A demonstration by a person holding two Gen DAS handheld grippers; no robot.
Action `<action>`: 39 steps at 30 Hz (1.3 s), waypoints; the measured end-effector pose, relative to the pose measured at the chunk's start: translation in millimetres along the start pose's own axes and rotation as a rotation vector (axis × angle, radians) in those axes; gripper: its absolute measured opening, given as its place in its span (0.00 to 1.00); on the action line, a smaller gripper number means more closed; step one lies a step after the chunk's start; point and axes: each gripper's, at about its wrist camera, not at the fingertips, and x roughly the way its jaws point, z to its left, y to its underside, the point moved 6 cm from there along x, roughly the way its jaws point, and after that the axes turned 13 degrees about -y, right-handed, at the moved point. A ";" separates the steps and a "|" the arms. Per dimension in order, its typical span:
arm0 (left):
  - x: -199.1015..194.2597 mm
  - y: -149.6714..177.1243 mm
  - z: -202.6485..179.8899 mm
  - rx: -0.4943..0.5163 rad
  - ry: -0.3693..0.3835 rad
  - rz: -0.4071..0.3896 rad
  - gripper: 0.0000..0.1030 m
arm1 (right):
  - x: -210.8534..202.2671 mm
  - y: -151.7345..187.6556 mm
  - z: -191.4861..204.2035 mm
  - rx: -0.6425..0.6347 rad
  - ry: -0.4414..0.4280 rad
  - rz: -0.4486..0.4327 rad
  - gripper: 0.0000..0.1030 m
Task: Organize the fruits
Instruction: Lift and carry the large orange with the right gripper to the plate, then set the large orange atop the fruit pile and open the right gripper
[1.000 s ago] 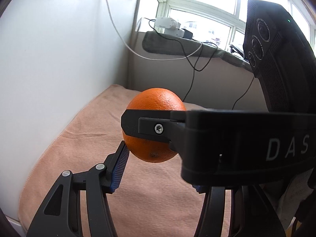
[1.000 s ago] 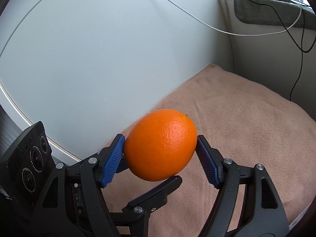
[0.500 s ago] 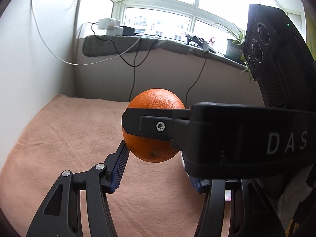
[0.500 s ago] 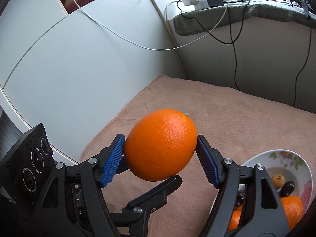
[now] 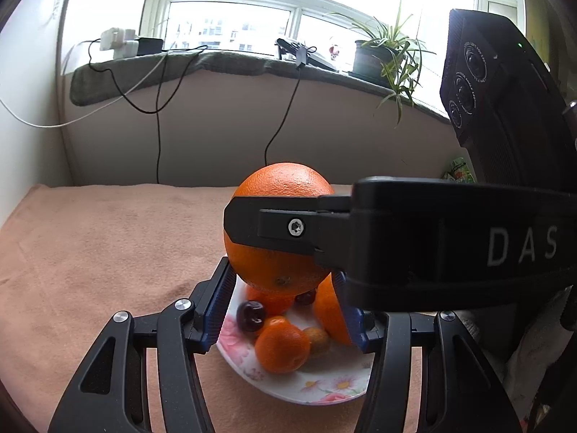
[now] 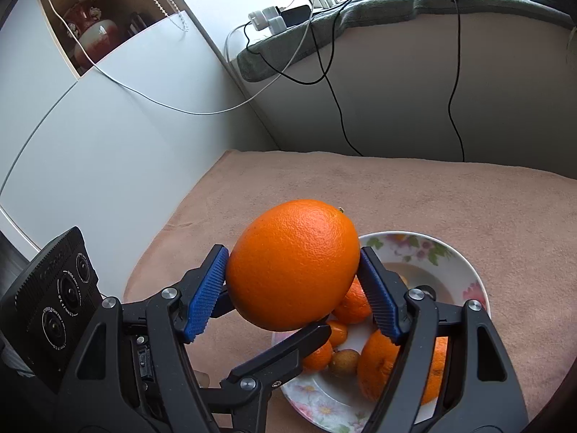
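Right wrist view showed the orange [image 6: 294, 265] clamped by the right gripper [image 6: 294, 288], its blue ribbed pads [image 6: 205, 297] pressed on opposite sides of the fruit's broad middle. One black finger of the left gripper [image 6: 277, 351] sat under the orange; in the left wrist view the left gripper [image 5: 285, 305] appeared to pinch the same orange [image 5: 279, 229] at its lower end, though the right gripper's finger [image 5: 274, 229] crossed in front and part of that contact was hidden. The orange hung just above the plate [image 6: 465, 270], over its near edge, with the peach cloth [image 6: 432, 195] spread round the plate on every side.

Judged from its look, the fruit would be firm and fairly heavy for its kind, round enough to roll if set on a slope, with pebbled skin that gives the ribbed pads good purchase. A grip across the widest part, as held here, seemed soundest; hard squeezing could bruise it.

It was bright, evenly orange, slightly oval, with a small stem nub at the top and a dark navel mark below. On the flowered plate lay smaller oranges [image 5: 283, 346], a dark cherry [image 5: 251, 315] and a small brown fruit [image 6: 345, 362], leaving little bare room beneath the orange.
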 end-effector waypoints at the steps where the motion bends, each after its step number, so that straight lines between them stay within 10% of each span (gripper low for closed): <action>1: 2.8 0.2 -3.1 0.005 0.005 0.008 0.53 | -2.3 1.5 -4.4 0.010 0.001 0.003 0.73; 39: 7.1 14.9 -7.7 0.029 0.027 0.072 0.52 | -19.3 -0.1 -40.7 0.070 0.060 -0.023 0.81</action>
